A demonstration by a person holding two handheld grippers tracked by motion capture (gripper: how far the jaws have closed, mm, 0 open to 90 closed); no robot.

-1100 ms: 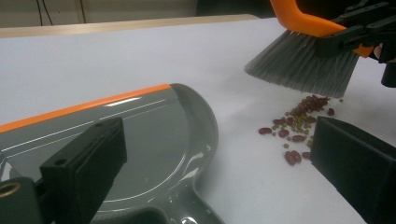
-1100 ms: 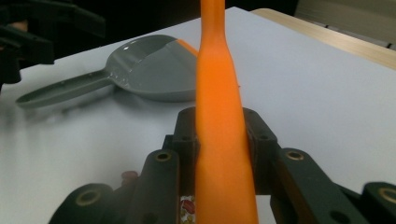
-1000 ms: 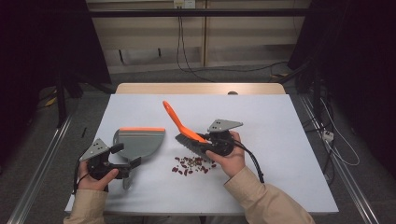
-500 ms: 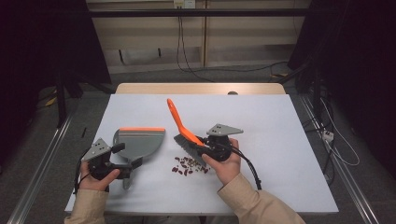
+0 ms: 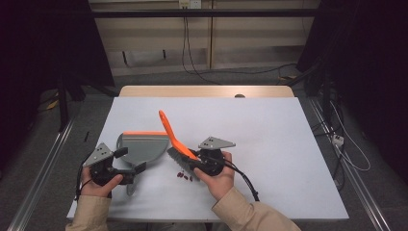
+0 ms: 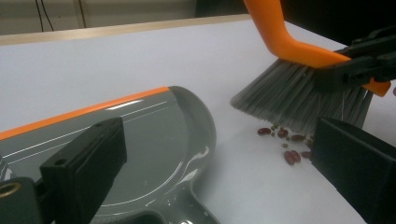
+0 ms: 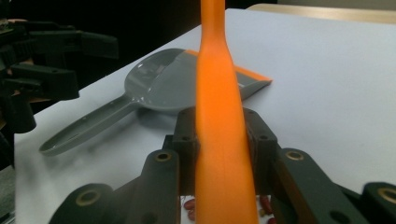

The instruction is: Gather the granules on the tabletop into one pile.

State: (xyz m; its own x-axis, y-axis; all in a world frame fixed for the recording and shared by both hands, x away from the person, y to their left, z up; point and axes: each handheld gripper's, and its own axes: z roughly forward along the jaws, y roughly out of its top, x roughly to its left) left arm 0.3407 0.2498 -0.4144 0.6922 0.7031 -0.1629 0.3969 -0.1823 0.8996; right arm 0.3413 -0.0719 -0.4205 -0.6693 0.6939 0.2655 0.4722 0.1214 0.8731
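An orange-handled brush (image 5: pixel 167 129) with grey bristles (image 6: pixel 289 93) is clamped in my right gripper (image 5: pixel 192 161), which is shut on its handle (image 7: pixel 217 84). The bristles rest on the white table just above several red beans (image 5: pixel 185 176) (image 6: pixel 285 144). To their left lies a grey dustpan (image 5: pixel 144 147) (image 6: pixel 154 135) (image 7: pixel 163 84) with an orange lip, its mouth facing the far side. My left gripper (image 5: pixel 126 166) (image 6: pixel 219 140) stands open at the near end of the pan, its jaws spread either side of the pan's handle without pressing on it.
The white table (image 5: pixel 288 144) stretches free to the right and the back, ending in a wooden strip (image 5: pixel 207 91). The right gripper's cable (image 5: pixel 245 180) trails toward the near edge. Dark floor and metal rails flank the table.
My right hand has carried the brush left and a little toward the near edge, closer to the dustpan. The beans have shifted left with the bristles. The left gripper has stayed put.
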